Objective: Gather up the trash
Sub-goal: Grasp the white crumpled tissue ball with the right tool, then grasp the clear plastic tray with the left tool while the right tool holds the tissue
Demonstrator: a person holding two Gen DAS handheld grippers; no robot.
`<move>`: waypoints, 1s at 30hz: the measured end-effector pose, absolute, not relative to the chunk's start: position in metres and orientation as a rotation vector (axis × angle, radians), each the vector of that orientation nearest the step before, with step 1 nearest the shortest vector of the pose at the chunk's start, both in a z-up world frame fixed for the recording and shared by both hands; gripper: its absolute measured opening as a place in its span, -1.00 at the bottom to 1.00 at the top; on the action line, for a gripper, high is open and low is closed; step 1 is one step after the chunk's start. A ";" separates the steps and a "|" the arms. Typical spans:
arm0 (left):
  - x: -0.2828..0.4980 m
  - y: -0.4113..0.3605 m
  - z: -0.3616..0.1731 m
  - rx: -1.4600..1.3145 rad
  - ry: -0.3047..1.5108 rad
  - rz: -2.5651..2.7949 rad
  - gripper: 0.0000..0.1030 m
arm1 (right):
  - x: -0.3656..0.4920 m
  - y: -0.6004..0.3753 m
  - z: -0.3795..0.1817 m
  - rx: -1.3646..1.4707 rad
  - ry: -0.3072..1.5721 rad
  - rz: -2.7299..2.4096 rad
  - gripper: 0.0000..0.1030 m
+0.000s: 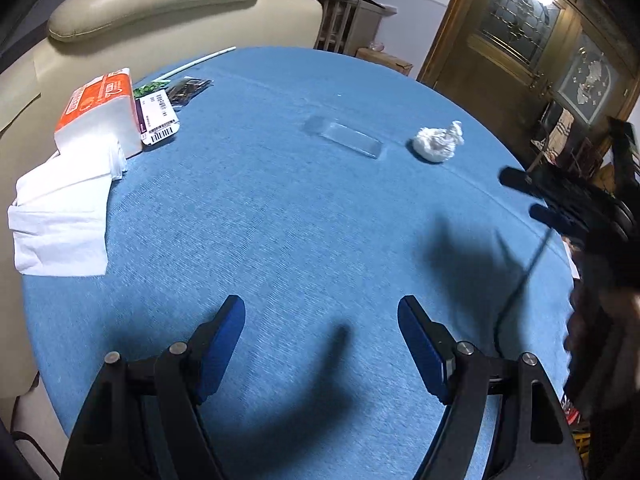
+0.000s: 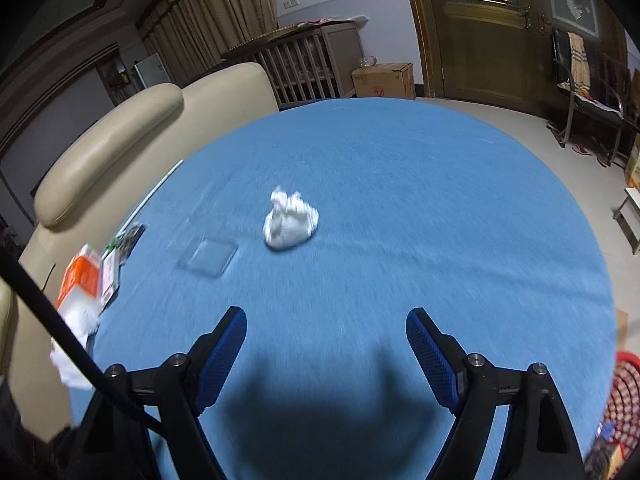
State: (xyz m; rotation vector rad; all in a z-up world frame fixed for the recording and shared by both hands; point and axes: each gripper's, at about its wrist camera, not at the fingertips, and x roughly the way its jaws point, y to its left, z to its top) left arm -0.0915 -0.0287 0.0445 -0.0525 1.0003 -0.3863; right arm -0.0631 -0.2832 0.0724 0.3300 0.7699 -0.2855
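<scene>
A crumpled white tissue ball (image 1: 437,142) lies on the blue tablecloth (image 1: 280,220); it also shows in the right wrist view (image 2: 290,224). A clear flat plastic piece (image 1: 347,141) lies left of it, seen too in the right wrist view (image 2: 209,258). A small dark wrapper (image 1: 188,90) and a labelled packet (image 1: 158,118) lie at the far left. My left gripper (image 1: 321,310) is open and empty above the near cloth. My right gripper (image 2: 326,322) is open and empty, short of the tissue ball; it appears at the right edge of the left wrist view (image 1: 528,196).
An orange tissue pack (image 1: 100,112) with loose white tissues (image 1: 60,220) sits at the table's left edge. A cream sofa (image 1: 160,12) stands behind. A white straw (image 1: 200,60) lies at the far edge. A red mesh basket (image 2: 624,392) sits low at the right.
</scene>
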 end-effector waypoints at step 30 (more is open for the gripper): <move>0.057 -0.106 0.077 -0.061 0.924 -0.416 0.58 | -0.016 -0.310 0.060 0.346 0.804 -0.196 -0.21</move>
